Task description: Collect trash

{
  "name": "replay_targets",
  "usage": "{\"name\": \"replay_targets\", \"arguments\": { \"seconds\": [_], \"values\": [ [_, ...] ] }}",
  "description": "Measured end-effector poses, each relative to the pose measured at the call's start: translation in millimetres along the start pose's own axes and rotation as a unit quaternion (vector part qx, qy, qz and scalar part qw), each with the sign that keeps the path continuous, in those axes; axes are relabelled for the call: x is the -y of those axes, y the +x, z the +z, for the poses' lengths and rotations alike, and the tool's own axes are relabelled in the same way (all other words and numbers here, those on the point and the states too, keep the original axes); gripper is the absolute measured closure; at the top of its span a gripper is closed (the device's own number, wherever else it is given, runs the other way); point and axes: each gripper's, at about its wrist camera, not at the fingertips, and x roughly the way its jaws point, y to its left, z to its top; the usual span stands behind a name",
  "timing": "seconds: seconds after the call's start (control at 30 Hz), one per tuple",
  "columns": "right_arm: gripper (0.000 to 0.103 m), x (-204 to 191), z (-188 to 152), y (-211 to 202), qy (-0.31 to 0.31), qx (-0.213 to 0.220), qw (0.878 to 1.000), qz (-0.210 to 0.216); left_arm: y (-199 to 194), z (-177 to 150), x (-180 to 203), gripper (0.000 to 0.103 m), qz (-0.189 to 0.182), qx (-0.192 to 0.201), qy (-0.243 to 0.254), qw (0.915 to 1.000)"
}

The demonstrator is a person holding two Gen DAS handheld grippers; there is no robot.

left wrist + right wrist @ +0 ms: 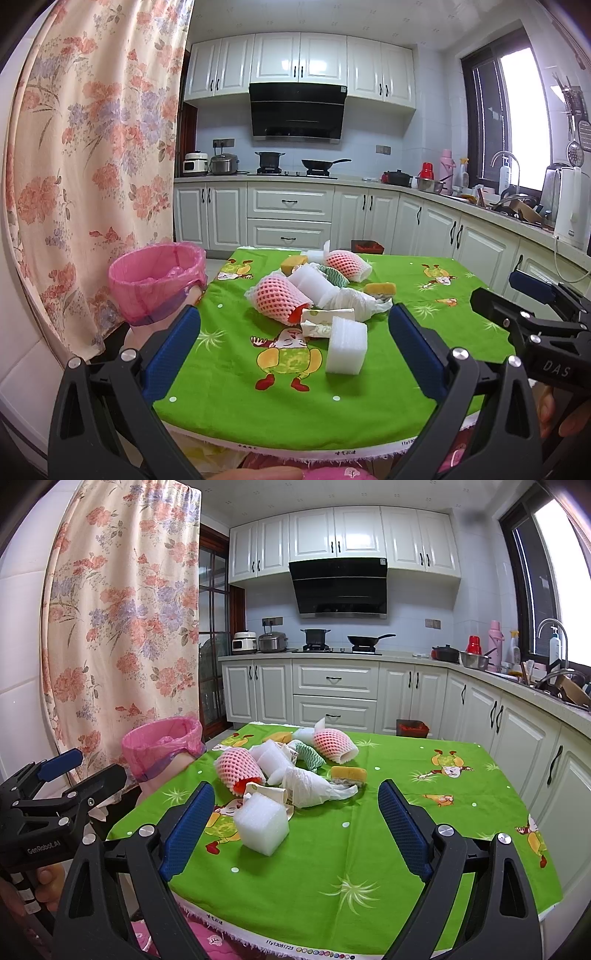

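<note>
White foam block (346, 345) is taken as the likely first pick: it is the nearest item of the trash pile, lying on the green tablecloth (369, 398) at lower centre of the left wrist frame, inside the span of the left gripper (294, 345) and biased toward its right finger. In the right wrist frame the same block (261, 825) is seen left of centre, just beside the left finger of the right gripper (296, 827). Judged: left gripper is better lined up on it; right gripper would need a shift toward frame left.

Block is roughly cubic, so no clear long axis is read; one flat face is turned toward the cameras.

Behind the block, touching or nearly so, a crumpled white carton (325, 320) is seen, then a pink net sleeve (279, 298), white wrapping (354, 300), a second net sleeve (347, 265) and yellow sponge pieces (380, 288), all piled mid-frame.

Pink-lined bin (157, 278) is located at left of the left wrist frame, off the table edge, well apart from the block. Carry direction is therefore judged frame left.

Both grippers are spread wide, nothing held. Right gripper body is visible at right edge of the left wrist frame.
</note>
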Motion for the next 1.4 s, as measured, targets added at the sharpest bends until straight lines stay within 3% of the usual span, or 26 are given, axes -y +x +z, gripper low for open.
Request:
{"name": "replay_targets", "arguments": {
  "seconds": [1.4],
  "values": [
    [0.018,6,0,8,0.005,-0.002,1.0,-0.009,7,9,0,0.004,0.004,-0.007,0.001,1.0]
  ]
}}
